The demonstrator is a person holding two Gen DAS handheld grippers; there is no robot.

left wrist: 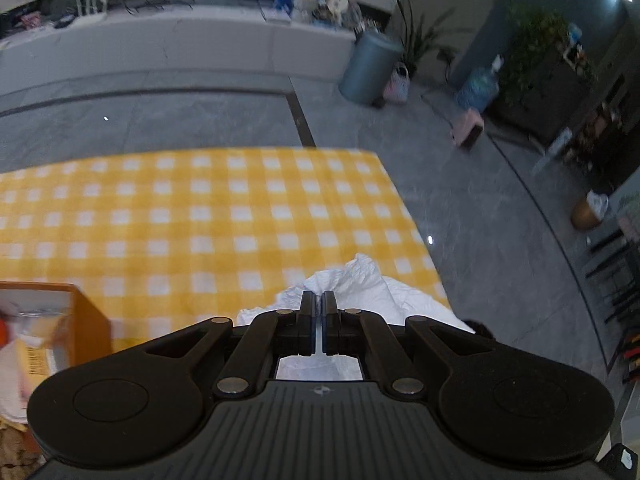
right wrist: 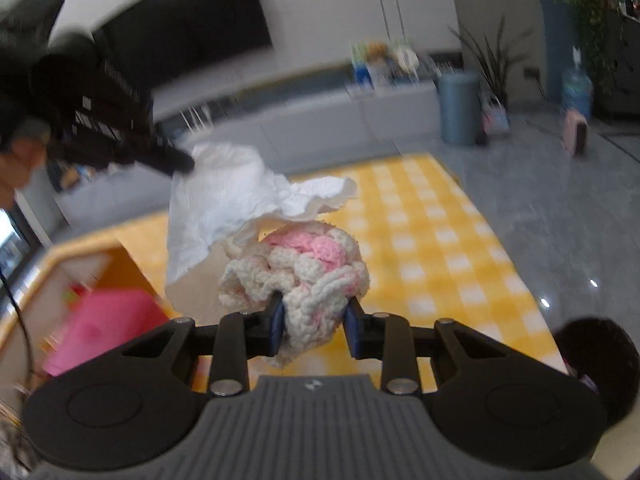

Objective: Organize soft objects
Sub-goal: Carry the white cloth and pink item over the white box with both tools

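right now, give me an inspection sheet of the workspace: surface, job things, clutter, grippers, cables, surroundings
surface: yellow checked cloth, mostly bare
job's things: white tissue lifted in the air; pink and white crocheted piece also lifted
clutter: orange box at the left edge, holding a pink item
grippers: left gripper shut on the white tissue; right gripper shut on the crocheted piece
cables: one dark cable at the left edge of the right wrist view
surroundings: grey floor, grey bin, potted plants, dark screen on the wall
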